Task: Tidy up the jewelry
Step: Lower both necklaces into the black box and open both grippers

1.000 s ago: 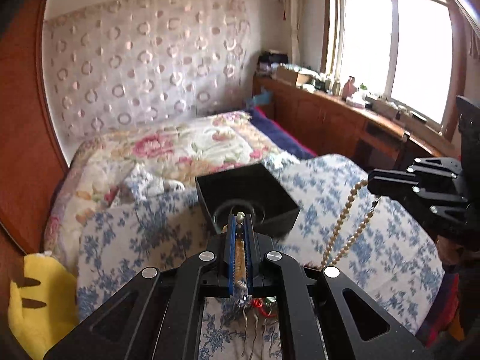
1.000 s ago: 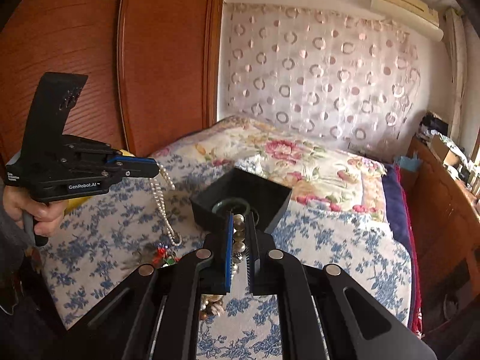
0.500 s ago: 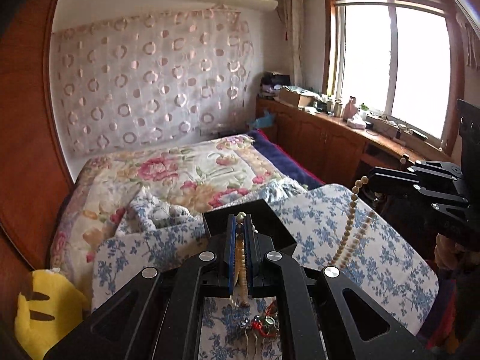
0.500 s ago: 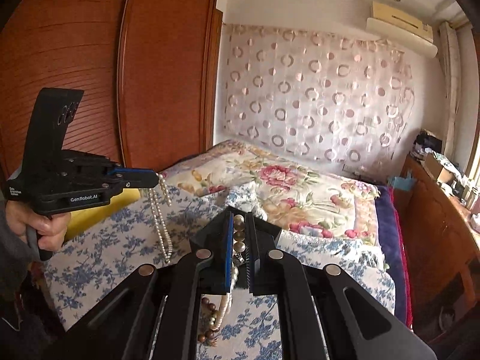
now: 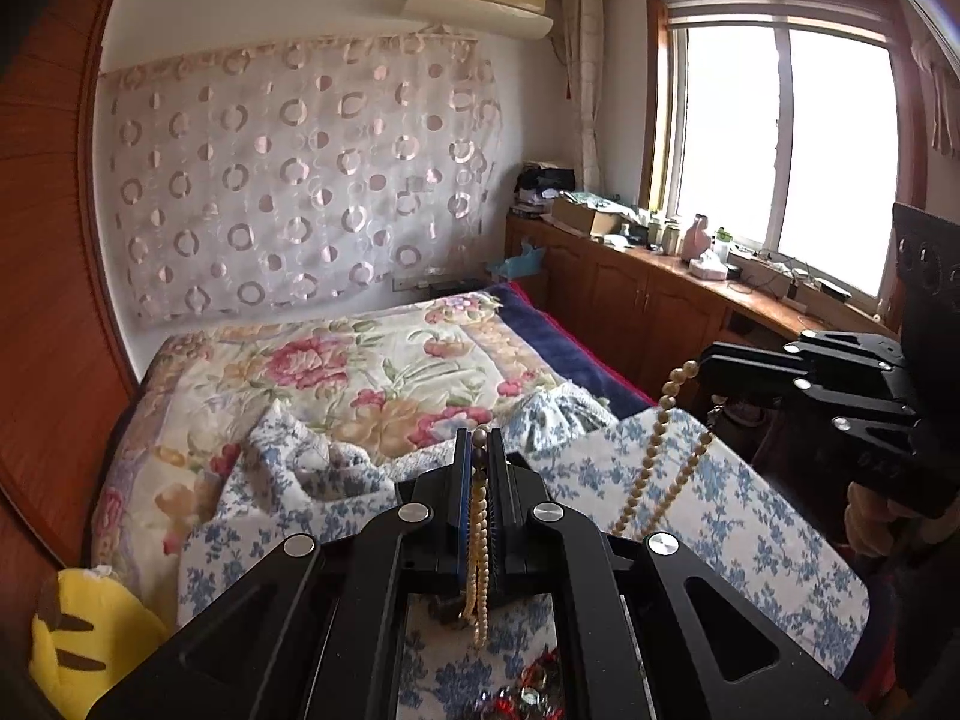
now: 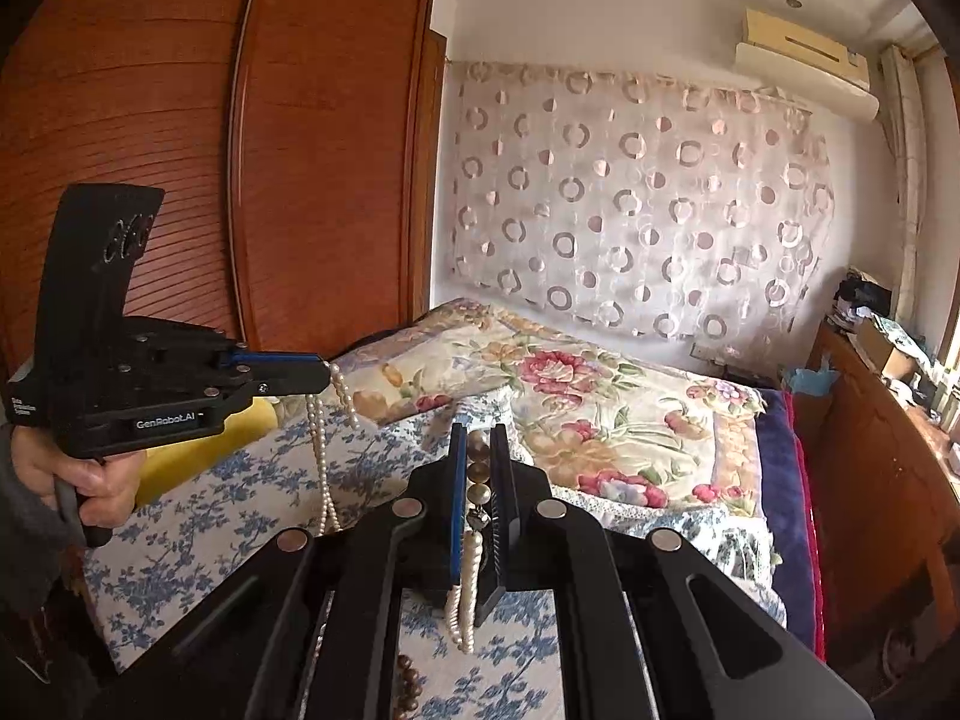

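My left gripper (image 5: 479, 450) is shut on a pearl necklace (image 5: 478, 546) whose strands hang down between the fingers; from the right wrist view it (image 6: 327, 377) holds the white strands (image 6: 321, 456) above the table. My right gripper (image 6: 478, 450) is shut on the same necklace near larger beads and a clasp (image 6: 478, 480); it shows in the left wrist view (image 5: 699, 369) with beads (image 5: 651, 462) dangling. Both are raised high. The black jewelry box is hidden behind the gripper bodies.
A table with blue floral cloth (image 5: 720, 516) lies below, with a red beaded piece (image 5: 528, 690) and dark brown beads (image 6: 411, 687) on it. A bed with floral quilt (image 5: 360, 372) is behind, a wooden wardrobe (image 6: 180, 180) left, a cabinet (image 5: 660, 300) under the window.
Both grippers have risen and tilted up, lifting the necklace off the table; the black box has dropped out of sight behind the gripper bodies.
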The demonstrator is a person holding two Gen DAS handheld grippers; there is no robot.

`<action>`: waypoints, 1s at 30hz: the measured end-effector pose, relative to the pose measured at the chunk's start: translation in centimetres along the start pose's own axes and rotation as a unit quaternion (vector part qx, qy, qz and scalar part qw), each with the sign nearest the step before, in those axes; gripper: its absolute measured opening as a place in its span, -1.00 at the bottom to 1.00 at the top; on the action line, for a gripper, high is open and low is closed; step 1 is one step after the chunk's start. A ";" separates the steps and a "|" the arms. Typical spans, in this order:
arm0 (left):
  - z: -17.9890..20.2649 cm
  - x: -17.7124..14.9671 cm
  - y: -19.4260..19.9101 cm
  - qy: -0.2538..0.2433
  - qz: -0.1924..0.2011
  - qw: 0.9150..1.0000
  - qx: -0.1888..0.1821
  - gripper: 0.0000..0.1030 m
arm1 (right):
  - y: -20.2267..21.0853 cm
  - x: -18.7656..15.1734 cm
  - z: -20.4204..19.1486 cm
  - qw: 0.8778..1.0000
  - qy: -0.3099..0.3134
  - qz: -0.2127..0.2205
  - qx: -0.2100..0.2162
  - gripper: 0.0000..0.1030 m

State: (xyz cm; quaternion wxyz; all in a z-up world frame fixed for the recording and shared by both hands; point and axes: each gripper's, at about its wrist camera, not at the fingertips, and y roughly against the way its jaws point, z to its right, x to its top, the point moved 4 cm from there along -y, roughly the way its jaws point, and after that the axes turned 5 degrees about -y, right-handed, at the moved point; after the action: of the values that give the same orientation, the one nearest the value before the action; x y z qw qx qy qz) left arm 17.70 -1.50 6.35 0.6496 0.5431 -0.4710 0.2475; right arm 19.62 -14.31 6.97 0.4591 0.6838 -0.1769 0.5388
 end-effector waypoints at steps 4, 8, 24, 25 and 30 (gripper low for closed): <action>-0.1 1.2 -0.7 0.001 0.005 1.000 -0.004 -0.92 | -0.8 1.5 0.9 1.000 -0.004 0.006 0.006 -0.84; -0.4 1.8 -1.9 0.004 0.001 1.000 -0.008 -0.92 | -1.6 3.2 1.6 1.000 -0.001 0.015 0.012 -0.84; -2.4 -4.3 -9.5 0.035 -0.079 0.996 -0.029 -0.92 | -9.3 3.1 3.3 1.000 -0.007 -0.021 0.018 -0.84; -2.4 -4.7 -9.8 0.036 -0.083 0.995 -0.030 -0.92 | -10.1 2.3 3.3 0.999 -0.008 -0.029 0.019 -0.84; -2.4 -6.1 -10.6 0.042 -0.097 0.994 -0.029 -0.92 | -13.6 -1.0 3.4 0.997 -0.018 -0.073 0.021 -0.83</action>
State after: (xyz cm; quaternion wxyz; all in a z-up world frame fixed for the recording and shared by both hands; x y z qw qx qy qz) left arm 24.69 -1.09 -3.96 0.7052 0.5563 -0.3953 0.1921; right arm 31.25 -10.32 0.08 0.4798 0.7139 -0.1232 0.4950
